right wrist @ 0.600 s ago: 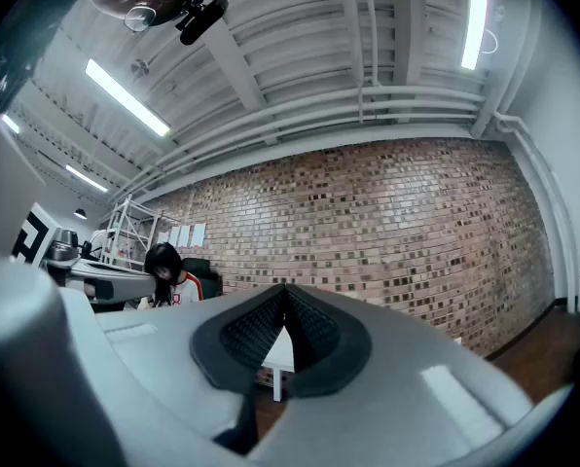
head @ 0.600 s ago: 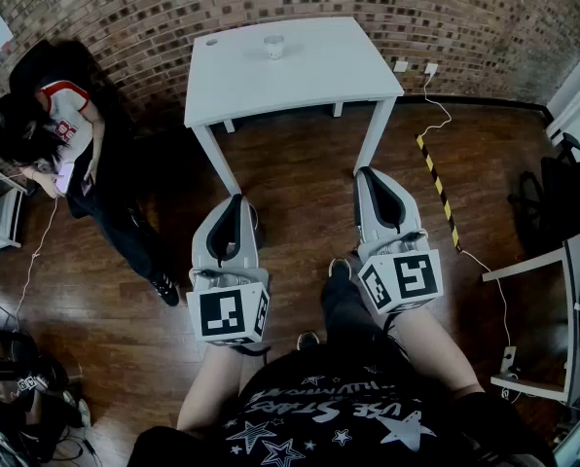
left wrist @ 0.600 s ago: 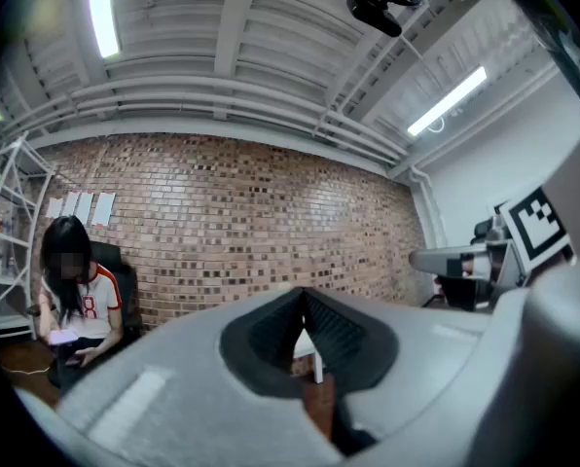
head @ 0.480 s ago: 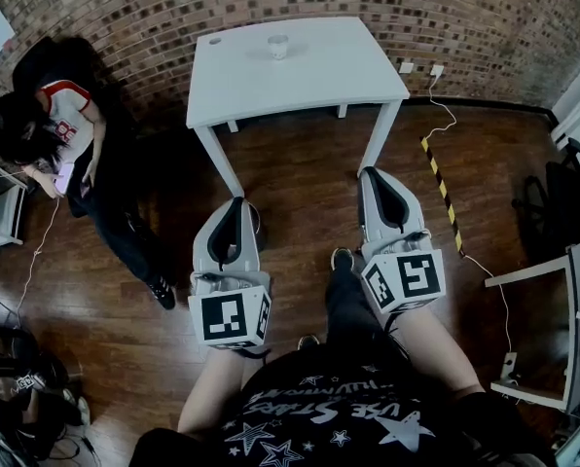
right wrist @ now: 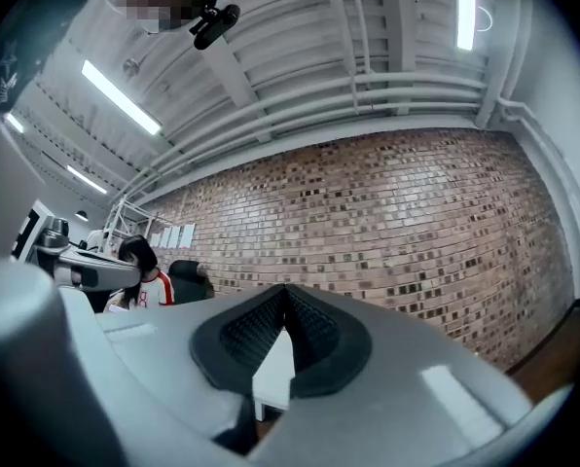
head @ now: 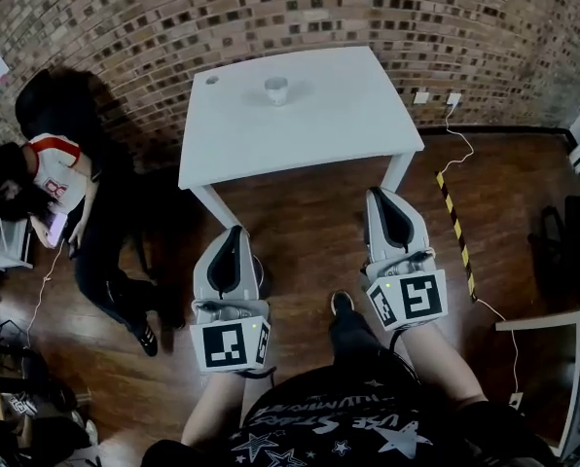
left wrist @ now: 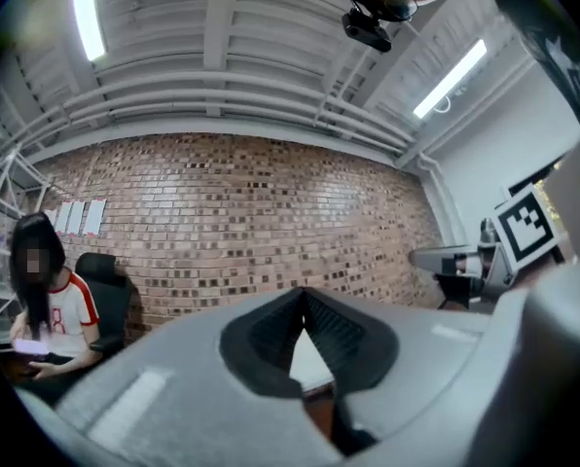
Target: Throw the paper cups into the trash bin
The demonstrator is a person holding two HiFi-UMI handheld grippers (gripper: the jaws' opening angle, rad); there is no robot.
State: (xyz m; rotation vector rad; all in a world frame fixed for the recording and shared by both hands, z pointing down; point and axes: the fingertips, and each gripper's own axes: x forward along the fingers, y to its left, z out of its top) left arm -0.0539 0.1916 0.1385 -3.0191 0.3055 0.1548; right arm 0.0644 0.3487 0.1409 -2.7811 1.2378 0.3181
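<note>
Paper cup point(head: 276, 90): one only in view; small, pale, open rim up; upright on the white table point(head: 348, 115), towards its far half, nothing touching it.
Cup axis: vertical, crossing the roughly level line of both grippers.
Bearing from left gripper point(head: 234, 232): ahead and slightly to the right; well apart, with the table's near edge in between.
Bearing from right gripper point(head: 380, 196): ahead and plainly to the left; well apart.
Nearer hand: neither by much, as judged; left gripper's line runs closer to the cup, so less sideways swing is needed from that side.
Left gripper state: jaws closed tip to tip, nothing between them.
Right gripper state: clenched likewise, empty.
Coming move, as judged: forward reach over the table edge, jaws to be parted before arrival, pads brought to opposite sides of the cup wall.
Trash bin: not seen in any view.
Surroundings: brick wall point(head: 368, 8) behind the table; seated person point(head: 52, 178) far off beyond the left gripper's left.
</note>
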